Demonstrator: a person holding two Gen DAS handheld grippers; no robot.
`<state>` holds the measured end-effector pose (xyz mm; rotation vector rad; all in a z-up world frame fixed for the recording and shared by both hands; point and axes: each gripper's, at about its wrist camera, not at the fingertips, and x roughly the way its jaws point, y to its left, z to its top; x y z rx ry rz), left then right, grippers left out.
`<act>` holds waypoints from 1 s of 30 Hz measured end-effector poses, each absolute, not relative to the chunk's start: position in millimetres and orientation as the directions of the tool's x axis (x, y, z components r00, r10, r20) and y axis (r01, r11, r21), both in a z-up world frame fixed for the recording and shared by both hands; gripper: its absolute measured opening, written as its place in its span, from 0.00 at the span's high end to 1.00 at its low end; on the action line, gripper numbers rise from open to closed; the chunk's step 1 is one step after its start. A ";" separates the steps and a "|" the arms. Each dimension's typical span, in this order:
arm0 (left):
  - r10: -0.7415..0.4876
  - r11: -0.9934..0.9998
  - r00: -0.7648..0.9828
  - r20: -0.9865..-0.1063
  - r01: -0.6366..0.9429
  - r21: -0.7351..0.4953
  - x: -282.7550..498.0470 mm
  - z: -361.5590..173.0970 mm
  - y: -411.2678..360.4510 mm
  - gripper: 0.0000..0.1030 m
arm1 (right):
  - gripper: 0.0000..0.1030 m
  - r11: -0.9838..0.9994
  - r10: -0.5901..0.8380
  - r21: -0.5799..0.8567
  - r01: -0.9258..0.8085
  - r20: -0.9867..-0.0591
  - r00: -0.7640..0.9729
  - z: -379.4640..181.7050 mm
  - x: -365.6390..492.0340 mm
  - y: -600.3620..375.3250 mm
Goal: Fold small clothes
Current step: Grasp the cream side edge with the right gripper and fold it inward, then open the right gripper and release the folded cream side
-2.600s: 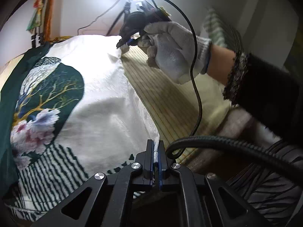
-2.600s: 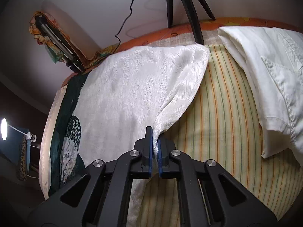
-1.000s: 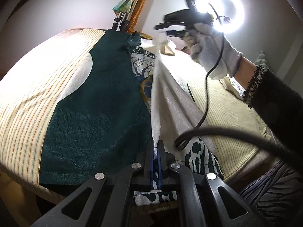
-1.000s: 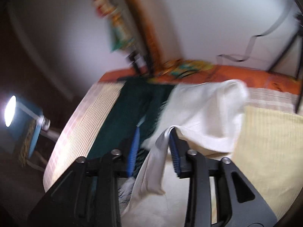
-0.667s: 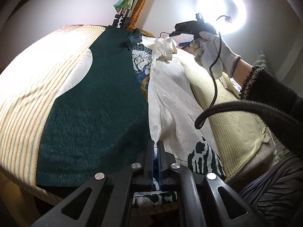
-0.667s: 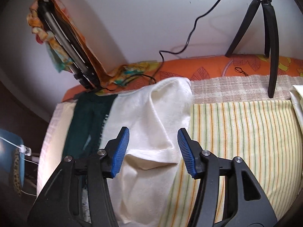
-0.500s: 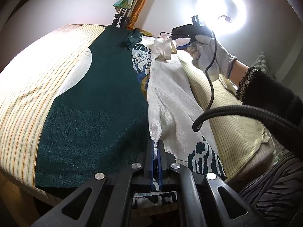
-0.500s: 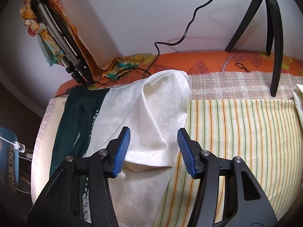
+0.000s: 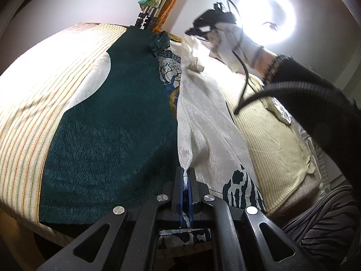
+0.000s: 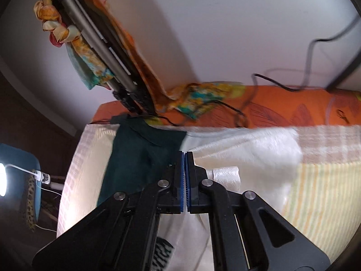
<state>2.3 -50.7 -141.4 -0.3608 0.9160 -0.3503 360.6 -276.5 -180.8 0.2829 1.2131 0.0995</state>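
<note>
A striped sheet (image 9: 29, 103) covers the bed, soft and ribbed, cream with thin orange lines. On it lies the cloth (image 9: 108, 135), spread flat on the left side. That part is dark green with a rough zigzag weave and a stitched hem along the near edge. A round cream patch shows at its left edge. To the right, the cloth turns shiny white and stands up in a long folded ridge. Black and white stripes show at its near end.

The left gripper (image 9: 185, 180) has its blue pads pinched shut on the near end of that white ridge. The cloth pokes up between them.

Further right, a hand in a white glove holds the right gripper (image 9: 198, 30) at the far end of the white ridge. In its own view the right gripper (image 10: 185, 158) has its pads pressed together, and I cannot tell if cloth is between them. White cloth bunches just right of it.

A round lamp (image 9: 266, 15) glows on the right.
</note>
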 end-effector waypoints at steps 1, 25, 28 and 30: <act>-0.442 0.884 0.559 -0.701 0.139 -0.447 3.9 -141.9 -50.1 1.00 | 0.97 0.964 0.222 0.259 0.062 -0.911 0.348 -183.3 364.8 -269.1; -0.425 0.893 0.584 -0.692 0.147 -0.425 -10.5 -133.2 -45.9 1.00 | 0.57 0.849 0.489 0.521 0.090 -0.839 0.239 -182.1 290.9 -226.7; -0.417 0.897 0.593 -0.689 0.146 -0.417 -11.7 -129.4 -44.3 1.00 | 0.57 0.874 0.472 0.486 -0.001 -0.847 0.244 -155.2 285.7 -207.5; -0.417 0.896 0.597 -0.685 0.144 -0.420 -14.1 -127.3 -41.4 1.00 | 0.57 0.880 0.464 0.474 -0.025 -0.847 0.262 -135.2 271.6 -208.1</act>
